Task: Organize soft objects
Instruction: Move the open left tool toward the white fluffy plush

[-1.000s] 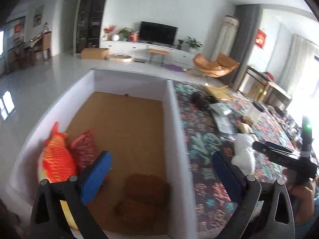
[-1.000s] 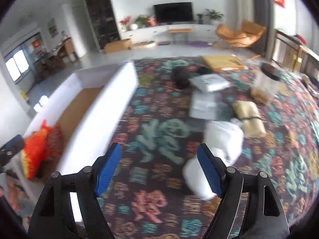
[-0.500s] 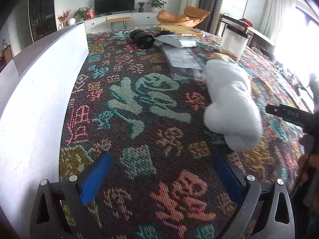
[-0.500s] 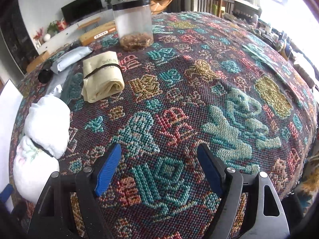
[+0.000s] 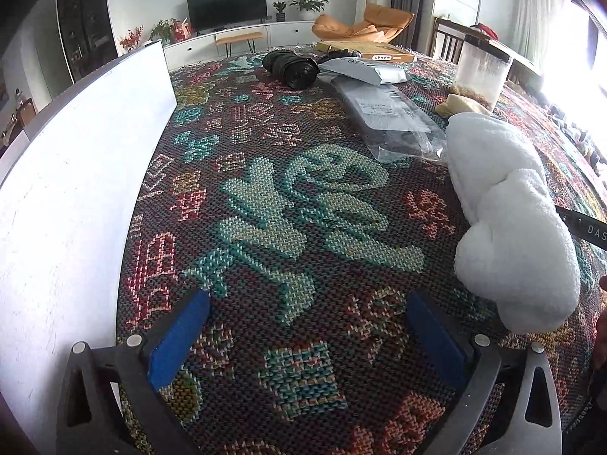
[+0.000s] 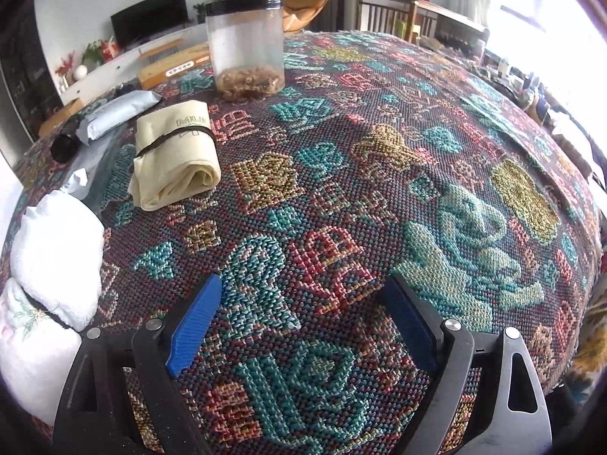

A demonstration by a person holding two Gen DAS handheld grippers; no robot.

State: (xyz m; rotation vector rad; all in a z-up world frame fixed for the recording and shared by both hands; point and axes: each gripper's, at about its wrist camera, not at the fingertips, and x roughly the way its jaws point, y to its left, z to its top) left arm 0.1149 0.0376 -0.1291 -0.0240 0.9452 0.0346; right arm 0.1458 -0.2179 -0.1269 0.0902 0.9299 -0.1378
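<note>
A rolled white towel lies on the patterned tablecloth, to the right of and a little beyond my left gripper, which is open with only cloth between its blue pads. In the right wrist view the same white towel lies at the far left, with a black band around it. A rolled cream cloth bag sits beyond it. My right gripper hangs low over bare tablecloth; its jaws are opening and nothing is between them.
The white wall of a box rises along the left. Farther back lie a black lens, grey mailer bags and a clear jar with brown bits. A black bar of the other gripper pokes in behind the towel.
The left gripper has swung from above the box and its orange plush fish down to the tablecloth beside the towel. The right gripper has dropped and turned right of the towel, its jaws wider.
</note>
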